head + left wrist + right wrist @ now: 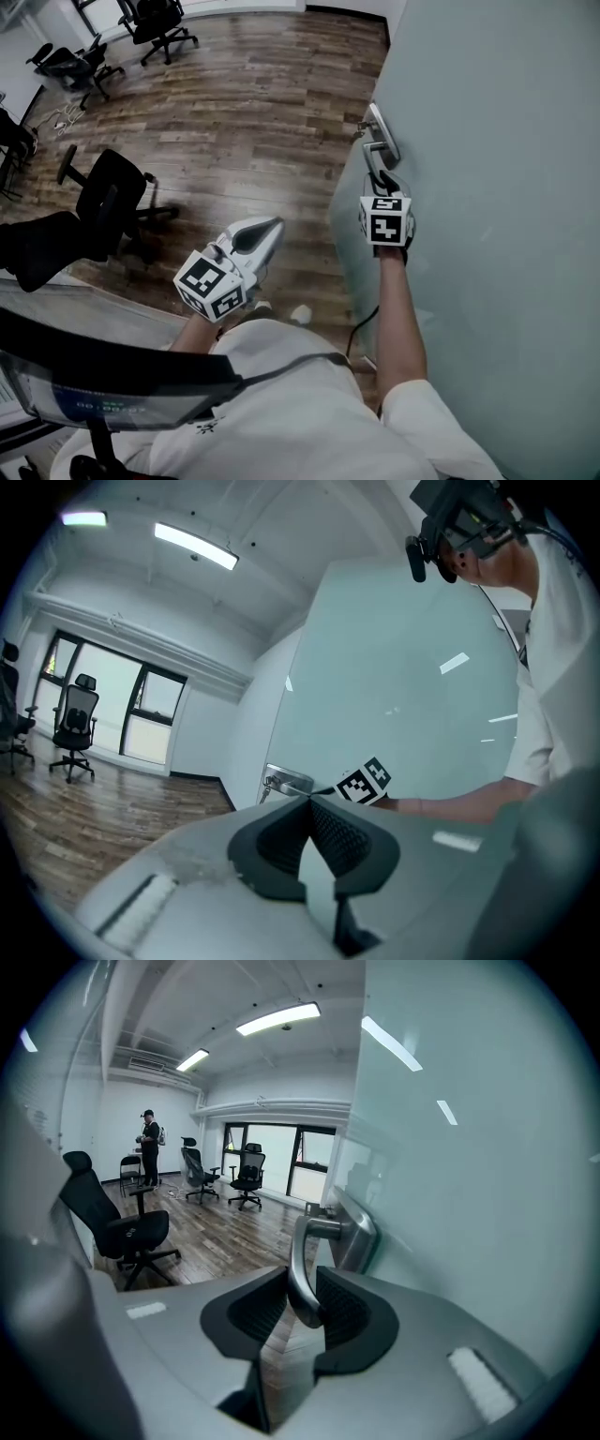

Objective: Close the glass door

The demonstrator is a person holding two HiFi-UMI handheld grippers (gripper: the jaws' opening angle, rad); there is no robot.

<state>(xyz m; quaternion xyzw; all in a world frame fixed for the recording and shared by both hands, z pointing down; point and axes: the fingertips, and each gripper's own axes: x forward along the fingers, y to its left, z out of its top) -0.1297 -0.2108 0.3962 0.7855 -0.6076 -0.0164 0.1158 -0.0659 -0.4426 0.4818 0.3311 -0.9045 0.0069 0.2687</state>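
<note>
While the person's right arm stretches forward, almost straight, the right tongs (382, 180) point slightly downward and are clenched on the lever handle (302, 1265) of the glass door (487, 169). The lever runs down between the two dark pads. The left arm is bent and kept close to the body. The left tongs (272, 228) lie roughly level over the wooden floor (234, 112), well apart from the door, with their tips pressed together on nothing.

The frosted door fills the right side of the head view, its handled edge next to the open floor. There is one door, with one handle on a metal plate. There are two tongs, each carrying one marker cube. At least three black office chairs (108, 197) stand on the floor, one near and the others far off. One person (148, 1147) stands in the distance.
</note>
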